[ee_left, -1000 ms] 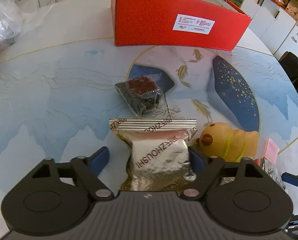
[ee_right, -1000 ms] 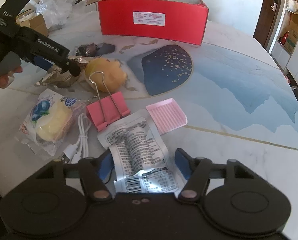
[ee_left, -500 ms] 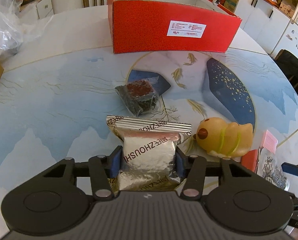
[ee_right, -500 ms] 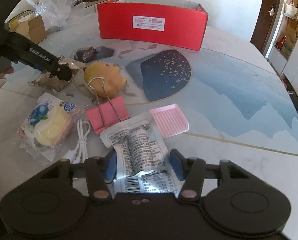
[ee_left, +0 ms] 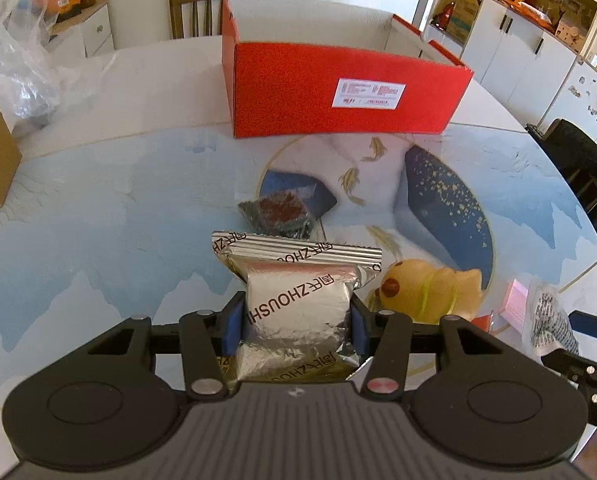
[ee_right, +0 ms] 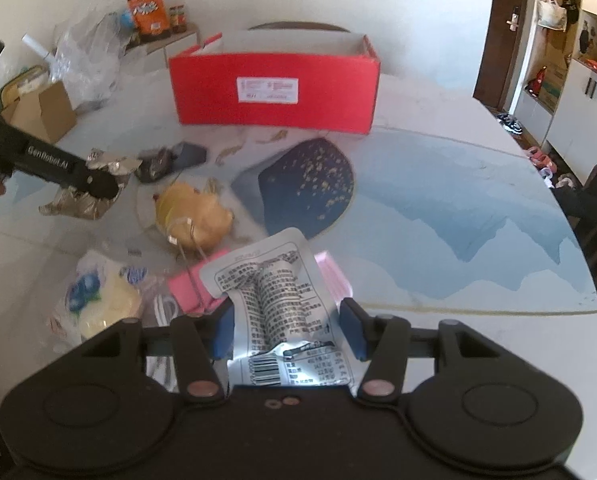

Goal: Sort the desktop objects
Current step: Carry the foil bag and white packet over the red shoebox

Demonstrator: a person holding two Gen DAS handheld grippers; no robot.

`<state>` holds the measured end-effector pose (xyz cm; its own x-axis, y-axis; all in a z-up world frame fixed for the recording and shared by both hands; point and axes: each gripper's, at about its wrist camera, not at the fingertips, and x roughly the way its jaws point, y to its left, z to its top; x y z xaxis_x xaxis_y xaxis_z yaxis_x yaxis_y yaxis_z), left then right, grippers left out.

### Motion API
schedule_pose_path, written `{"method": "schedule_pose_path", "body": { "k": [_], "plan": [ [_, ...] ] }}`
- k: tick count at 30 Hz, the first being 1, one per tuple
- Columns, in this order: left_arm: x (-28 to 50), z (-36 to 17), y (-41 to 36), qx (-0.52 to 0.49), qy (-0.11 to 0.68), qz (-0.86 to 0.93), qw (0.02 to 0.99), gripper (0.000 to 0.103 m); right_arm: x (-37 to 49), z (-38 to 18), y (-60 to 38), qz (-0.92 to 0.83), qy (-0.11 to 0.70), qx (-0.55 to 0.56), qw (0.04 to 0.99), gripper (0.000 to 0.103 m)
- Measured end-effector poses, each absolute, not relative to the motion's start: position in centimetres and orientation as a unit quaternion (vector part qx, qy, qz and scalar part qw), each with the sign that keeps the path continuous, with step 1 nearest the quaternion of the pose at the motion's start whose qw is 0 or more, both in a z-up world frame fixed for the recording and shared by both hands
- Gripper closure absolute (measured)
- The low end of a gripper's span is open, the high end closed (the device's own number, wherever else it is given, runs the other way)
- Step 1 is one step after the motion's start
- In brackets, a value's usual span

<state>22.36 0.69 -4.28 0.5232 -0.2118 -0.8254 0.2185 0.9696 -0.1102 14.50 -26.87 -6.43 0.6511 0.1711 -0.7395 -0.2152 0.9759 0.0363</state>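
The left tool pinches a silver foil packet between its blue pads, the packet lifted clear of the desk. The right tool grips a white printed sachet the same way, raised above a pink binder clip and a pink ridged tray. A yellow duck toy sits just right of the foil packet, a dark wrapped snack lies beyond it, and an open red box stands at the far side.
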Motion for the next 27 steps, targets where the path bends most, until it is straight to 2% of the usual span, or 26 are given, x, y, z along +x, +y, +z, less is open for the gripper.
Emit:
{"method": "schedule_pose_path", "body": {
  "k": [27],
  "plan": [
    [26.8, 3.3, -3.5, -0.011, 0.415, -0.143, 0.899, 0.053, 24.5, 2.4, -27.8, 0.08, 0.327, 0.028, 0.941, 0.05]
  ]
}}
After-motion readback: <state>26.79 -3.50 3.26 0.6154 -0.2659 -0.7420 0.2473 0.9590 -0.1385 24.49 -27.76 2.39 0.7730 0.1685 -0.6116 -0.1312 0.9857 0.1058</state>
